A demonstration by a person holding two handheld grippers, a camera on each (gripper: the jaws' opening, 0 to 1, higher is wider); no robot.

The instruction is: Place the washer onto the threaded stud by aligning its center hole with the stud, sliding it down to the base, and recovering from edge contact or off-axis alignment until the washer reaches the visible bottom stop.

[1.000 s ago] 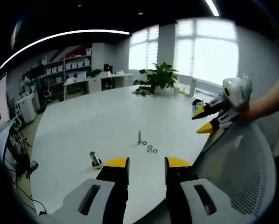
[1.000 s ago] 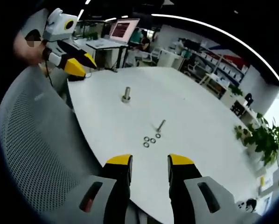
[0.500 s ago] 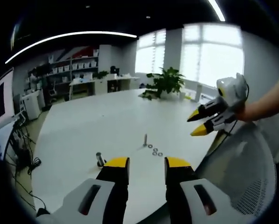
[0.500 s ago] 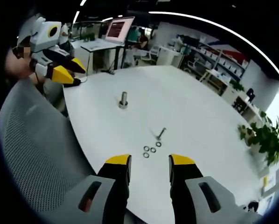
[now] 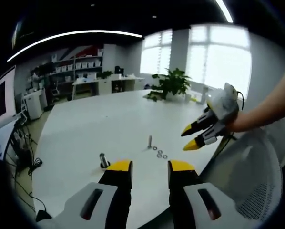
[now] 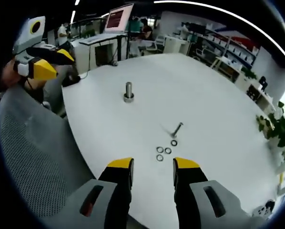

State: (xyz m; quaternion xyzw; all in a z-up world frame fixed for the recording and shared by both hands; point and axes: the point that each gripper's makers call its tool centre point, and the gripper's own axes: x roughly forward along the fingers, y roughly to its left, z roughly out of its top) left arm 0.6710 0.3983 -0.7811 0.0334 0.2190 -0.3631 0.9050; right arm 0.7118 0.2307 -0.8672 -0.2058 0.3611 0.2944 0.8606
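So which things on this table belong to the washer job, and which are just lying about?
Job:
- washers, three loose beside the stud
- threaded stud, tilted in this view
- right gripper, open, nearest them

Lying about:
- short metal post on a round base
- potted plant
- mesh chair

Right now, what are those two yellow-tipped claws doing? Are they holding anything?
Left gripper: open, nothing between its fingers.
Right gripper: open and empty, hanging above the three washers on the white table.
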